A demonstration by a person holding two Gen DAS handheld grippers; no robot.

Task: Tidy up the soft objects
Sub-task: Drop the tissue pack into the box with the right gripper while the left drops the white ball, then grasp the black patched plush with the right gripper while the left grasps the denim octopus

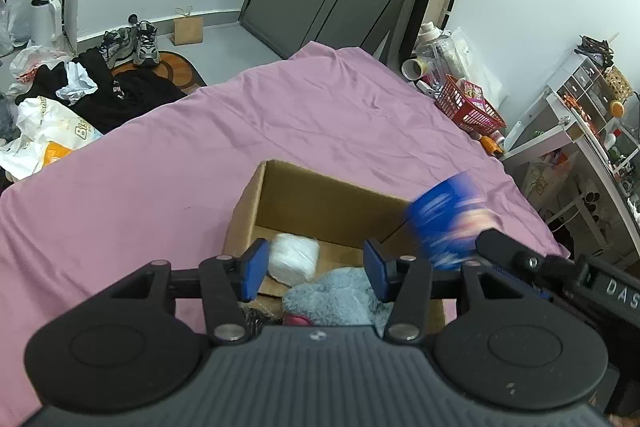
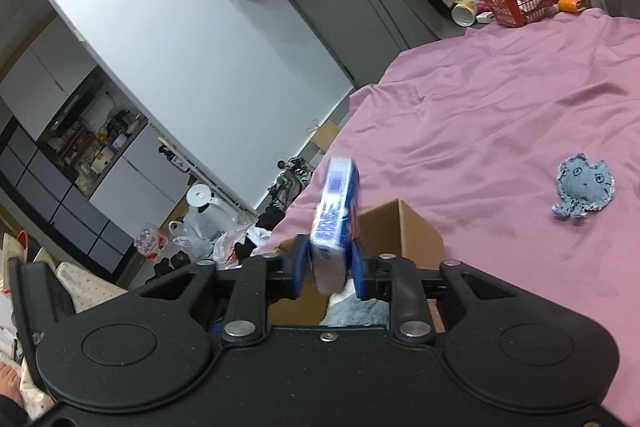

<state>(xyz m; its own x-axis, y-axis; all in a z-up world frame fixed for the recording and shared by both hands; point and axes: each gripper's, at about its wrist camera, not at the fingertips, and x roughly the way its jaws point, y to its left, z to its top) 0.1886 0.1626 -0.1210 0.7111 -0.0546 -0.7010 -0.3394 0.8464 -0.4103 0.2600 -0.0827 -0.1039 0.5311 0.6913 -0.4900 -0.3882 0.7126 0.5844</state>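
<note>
An open cardboard box (image 1: 320, 195) sits on the pink bed sheet (image 1: 200, 155). Inside it lie a white wrapped roll (image 1: 294, 259) and a fluffy light-blue cloth (image 1: 336, 297). My left gripper (image 1: 316, 265) hovers open over the box with nothing between its fingers. My right gripper (image 2: 329, 267) is shut on a blue packet (image 2: 334, 211), blurred by motion, which sticks up above the box's (image 2: 400, 231) right side; the same packet (image 1: 448, 219) shows at the right of the left wrist view. A small denim plush (image 2: 584, 189) lies on the sheet (image 2: 500, 107) to the right.
A red basket (image 1: 468, 107) with bottles stands beside the bed's far right. White shelves (image 1: 580, 131) line the right wall. On the floor to the left lie black clothes (image 1: 120, 95), plastic bags (image 1: 44, 131) and shoes (image 1: 132, 43).
</note>
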